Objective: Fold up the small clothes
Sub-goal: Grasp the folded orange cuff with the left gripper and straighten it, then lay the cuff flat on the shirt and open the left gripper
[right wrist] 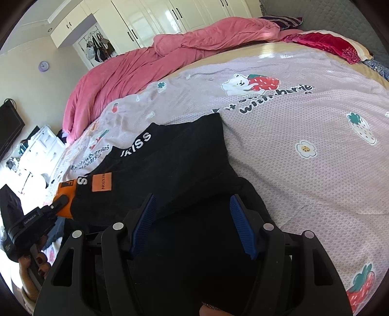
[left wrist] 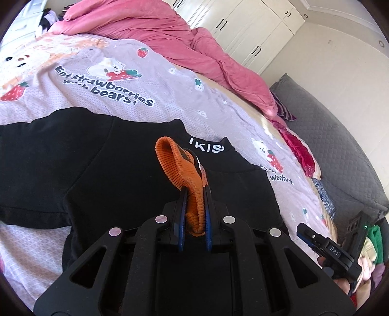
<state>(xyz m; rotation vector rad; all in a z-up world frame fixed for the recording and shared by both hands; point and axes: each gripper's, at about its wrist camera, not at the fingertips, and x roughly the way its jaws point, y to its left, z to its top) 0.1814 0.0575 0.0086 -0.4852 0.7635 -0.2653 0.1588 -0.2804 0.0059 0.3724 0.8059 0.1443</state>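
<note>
Spreading across the whole scene: a bed under a lilac, mesh-textured printed sheet [right wrist: 304,136] with bears, strawberries and dark lettering. Bunching in soft folds along the far edge: a pink quilt [left wrist: 170,36]. Standing behind it: glossy cream wardrobe doors [right wrist: 150,17] with dark handles. Filling the far right corner in the left wrist view: a grey quilted headboard [left wrist: 325,136], with a crumpled crimson velvety cloth [right wrist: 325,43] lying before it.

Lying flat on the near part of the sheet: a matte black garment [left wrist: 73,170], its collar carrying white letters, and a rectangular orange patch [right wrist: 102,181] sitting near its left end in the right wrist view.

Pinching tight between blue ribbed pads: the left gripper [left wrist: 194,218], clamping a thick ribbed orange knit cuff [left wrist: 181,167] that is looping up and forward over the black cloth, at the garment's near left side.

Hanging over the near right part of the garment, blue pads standing wide apart with only black cloth beneath, gripping nothing: the right gripper [right wrist: 194,226].
</note>
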